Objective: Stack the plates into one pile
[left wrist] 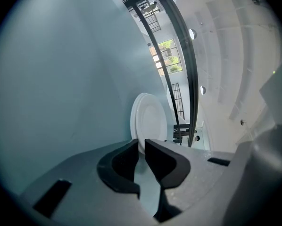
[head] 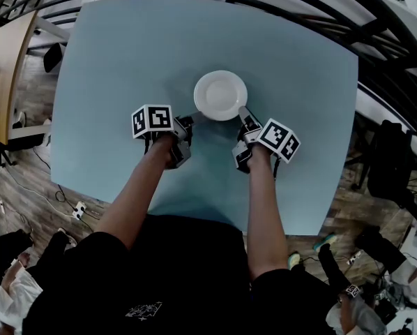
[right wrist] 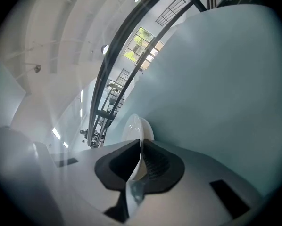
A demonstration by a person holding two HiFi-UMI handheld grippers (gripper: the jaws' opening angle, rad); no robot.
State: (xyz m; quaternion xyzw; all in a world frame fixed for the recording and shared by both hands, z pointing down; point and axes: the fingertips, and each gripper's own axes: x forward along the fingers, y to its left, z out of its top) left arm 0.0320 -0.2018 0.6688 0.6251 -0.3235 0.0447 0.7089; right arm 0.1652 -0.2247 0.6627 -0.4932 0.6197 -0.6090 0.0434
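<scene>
One white plate (head: 220, 93) lies near the middle of the pale blue table (head: 118, 54). My right gripper (head: 242, 110) is at its lower right rim. In the right gripper view the right gripper (right wrist: 140, 142) is shut on that rim, and the plate (right wrist: 137, 126) runs edge-on between the pads. My left gripper (head: 193, 116) reaches the plate's lower left rim. In the left gripper view the left gripper (left wrist: 141, 142) has its jaws a narrow gap apart with only table showing through. The plate (left wrist: 150, 119) sits just beyond its tips.
A black curved railing (head: 376, 26) runs round the table's far and right sides. A wooden desk (head: 3, 68) stands at the left. Cables and bags lie on the wood floor at the lower left and right.
</scene>
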